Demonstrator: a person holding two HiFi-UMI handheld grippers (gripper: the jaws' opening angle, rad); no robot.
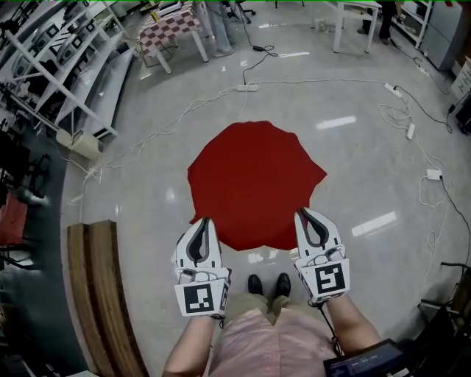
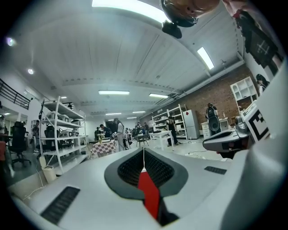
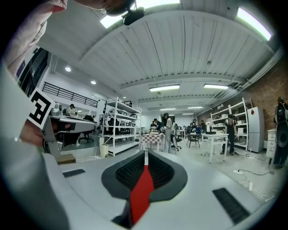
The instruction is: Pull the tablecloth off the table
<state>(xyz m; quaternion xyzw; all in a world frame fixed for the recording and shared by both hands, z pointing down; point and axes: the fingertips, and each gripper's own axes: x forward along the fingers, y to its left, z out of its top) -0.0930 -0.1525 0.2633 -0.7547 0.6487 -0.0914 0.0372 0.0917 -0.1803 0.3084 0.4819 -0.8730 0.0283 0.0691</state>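
A red tablecloth [image 1: 254,184] hangs spread out in front of me in the head view, above the shiny floor. My left gripper [image 1: 204,224] is shut on its near left edge, and a strip of the red cloth [image 2: 148,193] shows pinched between the closed jaws in the left gripper view. My right gripper [image 1: 303,218] is shut on the near right edge, with red cloth [image 3: 140,195] squeezed between its jaws in the right gripper view. No table shows under the cloth; whatever is below it is hidden.
A wooden bench [image 1: 99,294] lies at my left. Cables and power strips [image 1: 247,87] run across the floor beyond the cloth. White shelving [image 1: 66,66] lines the left side. A checkered table [image 1: 169,33] and a white table [image 1: 353,18] stand far off, with people nearby.
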